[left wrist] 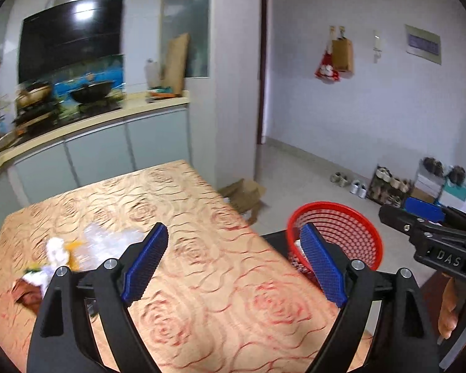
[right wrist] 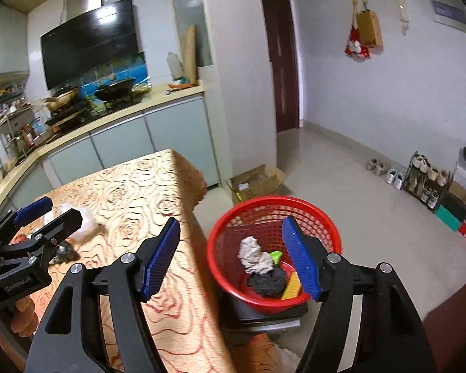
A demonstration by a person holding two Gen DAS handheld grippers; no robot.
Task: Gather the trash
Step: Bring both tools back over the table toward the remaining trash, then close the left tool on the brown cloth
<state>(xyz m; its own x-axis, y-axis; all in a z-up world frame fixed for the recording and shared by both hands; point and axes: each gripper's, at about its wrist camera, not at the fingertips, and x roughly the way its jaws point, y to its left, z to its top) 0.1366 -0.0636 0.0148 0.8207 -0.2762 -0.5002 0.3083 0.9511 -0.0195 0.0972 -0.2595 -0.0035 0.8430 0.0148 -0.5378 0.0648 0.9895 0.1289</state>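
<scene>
The table [left wrist: 202, 248] wore a glossy orange-gold cloth patterned with swirling rose outlines in red. Beside its right edge stood a round red plastic basket [right wrist: 233, 217] with a perforated lattice wall, set on a dark stool or seat.

The left tool [left wrist: 234, 264] hung over the cloth with its jaws spread wide and nothing between them; its blue pads [left wrist: 146, 264] were ribbed, on black arms. To its left, near the table's far-left part, lay the remaining trash: a crinkled clear plastic wrapper [left wrist: 111, 236], a white-and-yellow crumpled piece [left wrist: 59, 248] and a brown scrap [left wrist: 28, 292], all blurred and apart from the pads.

The right tool [right wrist: 231, 258] was released too, its jaws parted and empty, one pad over the table's edge and the other in front of the basket's rim. Just below and between them, inside the basket, lay a crumpled whitish paper wad [right wrist: 253, 255], a dark grey crumpled lump [right wrist: 268, 281], a bright green bit [right wrist: 276, 256] and a flat yellow piece [right wrist: 292, 289].

A hand [left wrist: 450, 310] gripped the right tool's handle.
</scene>
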